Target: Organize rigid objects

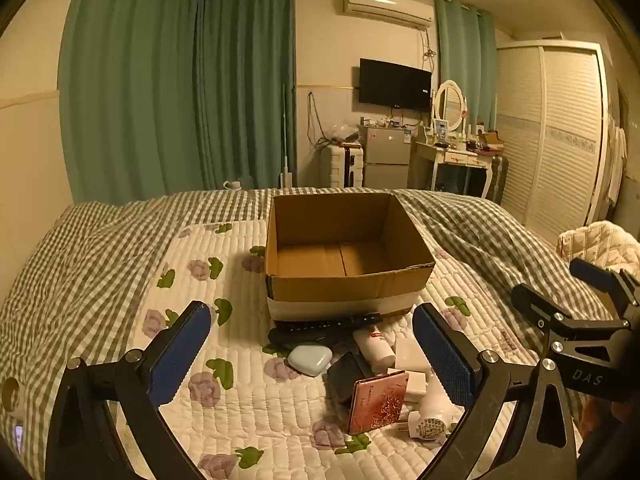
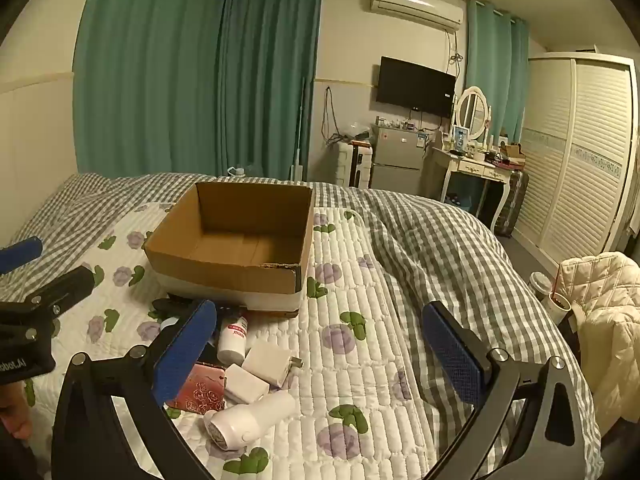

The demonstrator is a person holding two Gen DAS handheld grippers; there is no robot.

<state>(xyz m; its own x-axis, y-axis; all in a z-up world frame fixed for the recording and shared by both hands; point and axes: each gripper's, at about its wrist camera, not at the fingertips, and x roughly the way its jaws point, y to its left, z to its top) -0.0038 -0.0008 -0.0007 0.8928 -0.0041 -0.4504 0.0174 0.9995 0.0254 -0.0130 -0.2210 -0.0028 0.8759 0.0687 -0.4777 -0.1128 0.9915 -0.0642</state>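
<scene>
From the left wrist, the left gripper [image 1: 312,344] hung wide and held nothing, above a pile near the front of the quilt [image 1: 240,408]: a remote [image 1: 320,326], a blue case [image 1: 310,360], a bottle [image 1: 374,344], a pink wallet [image 1: 378,400] and chargers [image 1: 412,354]. The box [image 1: 344,280] stood just behind them, nothing in it.

From the right wrist, the right gripper [image 2: 320,344] was also spread wide and held nothing. The bottle [image 2: 233,340], two chargers [image 2: 268,362], the wallet [image 2: 198,390] and a white shaver [image 2: 248,420] lay by its left finger, the box [image 2: 224,276] beyond them.
</scene>
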